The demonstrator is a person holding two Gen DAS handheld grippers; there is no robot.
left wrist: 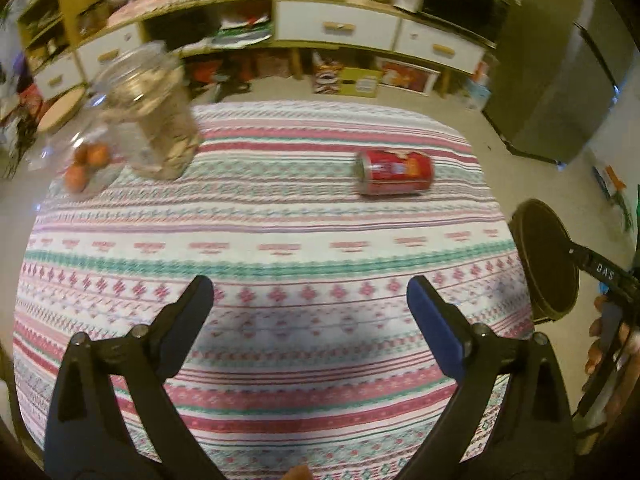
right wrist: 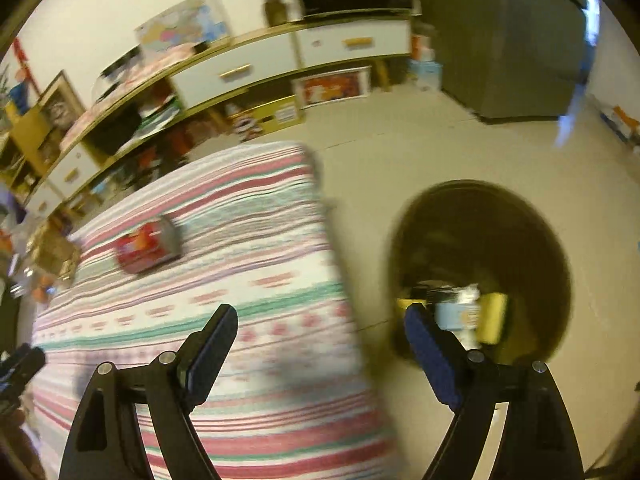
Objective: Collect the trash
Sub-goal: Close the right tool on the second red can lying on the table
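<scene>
A red can (left wrist: 394, 172) lies on its side on the striped tablecloth (left wrist: 280, 264), right of centre and far from my left gripper (left wrist: 310, 296), which hangs open over the near part of the table with nothing between its fingers. In the right wrist view the same red can (right wrist: 146, 249) shows blurred at the left. My right gripper (right wrist: 320, 328) is open and empty above the table's right edge. Just right of it stands a dark round bin (right wrist: 480, 272) on the floor, with yellow and pale blue trash (right wrist: 476, 316) inside.
A clear jar of biscuits (left wrist: 154, 112) and a clear dish of orange fruit (left wrist: 86, 164) stand at the table's far left. The bin (left wrist: 544, 260) sits off the table's right edge. A person's hand (left wrist: 604, 344) holds the other tool there. Cabinets and a grey fridge (left wrist: 560, 80) lie beyond.
</scene>
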